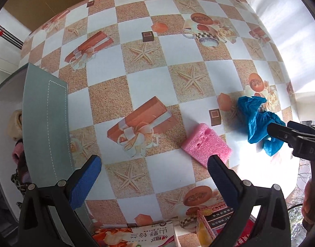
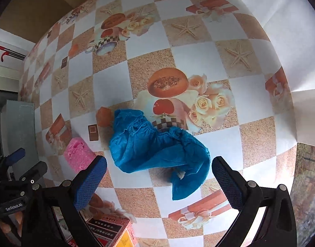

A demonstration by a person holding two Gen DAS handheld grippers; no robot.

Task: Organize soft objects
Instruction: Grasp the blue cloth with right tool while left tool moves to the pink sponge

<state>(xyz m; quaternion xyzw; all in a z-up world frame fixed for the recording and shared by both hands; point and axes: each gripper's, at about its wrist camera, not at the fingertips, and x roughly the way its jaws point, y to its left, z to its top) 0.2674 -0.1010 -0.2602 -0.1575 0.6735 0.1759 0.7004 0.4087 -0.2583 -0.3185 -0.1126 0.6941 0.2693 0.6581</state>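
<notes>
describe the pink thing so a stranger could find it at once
On the checkered tablecloth, look beside the crumpled blue shoe cover. The pink foam block lies flat there, the only pink, firm-edged piece, with small pits in its top.

The left gripper [image 1: 154,164] hangs open over the table [image 1: 136,82]; a pink sponge [image 1: 206,144] lies beside crumpled blue cloth [image 1: 258,121] near the right edge.
</notes>
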